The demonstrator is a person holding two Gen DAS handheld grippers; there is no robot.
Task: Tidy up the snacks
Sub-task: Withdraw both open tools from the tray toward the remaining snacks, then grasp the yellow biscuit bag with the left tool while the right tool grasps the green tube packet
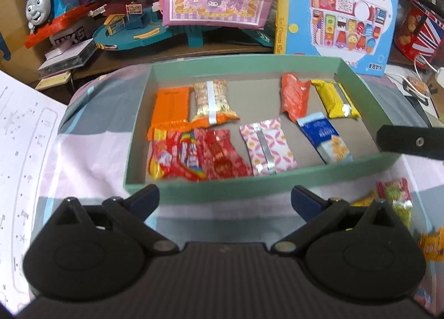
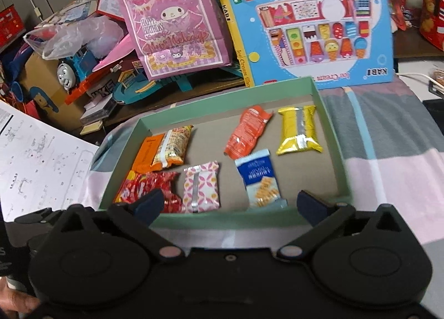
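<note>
one green box (image 1: 277,188), eight snack packets (image 1: 266,147) inside

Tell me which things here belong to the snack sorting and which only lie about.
Job:
green box
wrapped snacks inside, such as the blue packet
loose green packet beside the box

Lying about:
toy train
pink gift bag
ice cream toy box
printed sheet

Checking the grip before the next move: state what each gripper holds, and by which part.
Nothing is held. The left gripper and the right gripper both stand open and empty before the green box.
</note>
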